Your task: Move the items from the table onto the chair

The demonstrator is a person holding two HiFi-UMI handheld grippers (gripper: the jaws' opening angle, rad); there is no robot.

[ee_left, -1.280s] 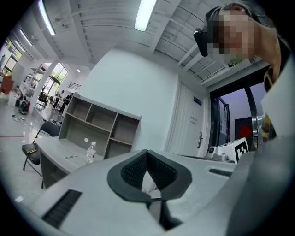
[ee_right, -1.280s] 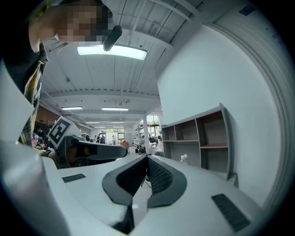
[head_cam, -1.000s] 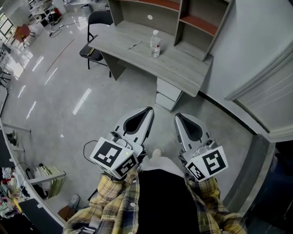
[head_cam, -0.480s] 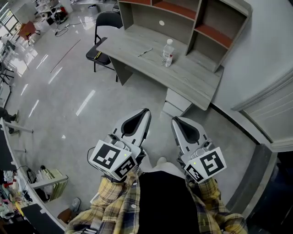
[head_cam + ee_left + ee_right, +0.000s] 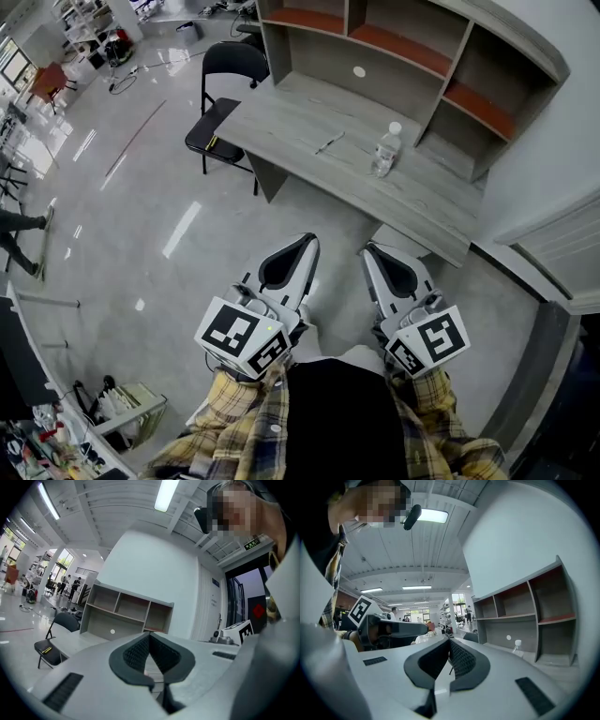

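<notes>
While left gripper (image 5: pixel 305 241) and right gripper (image 5: pixel 367 249) hang closed and empty, table (image 5: pixel 300 108) lies at twelve o'clock.
Bottle (image 5: pixel 385 150), pen (image 5: pixel 329 142) on it; chair (image 5: pixel 217 131) at eleven.

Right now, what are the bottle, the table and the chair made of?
The bottle looks like clear plastic: see-through, with a white cap. The table seems wood or wood-look board: pale grey grain, matte. The chair is black, probably thin metal legs and a padded seat; too small to tell.
</notes>
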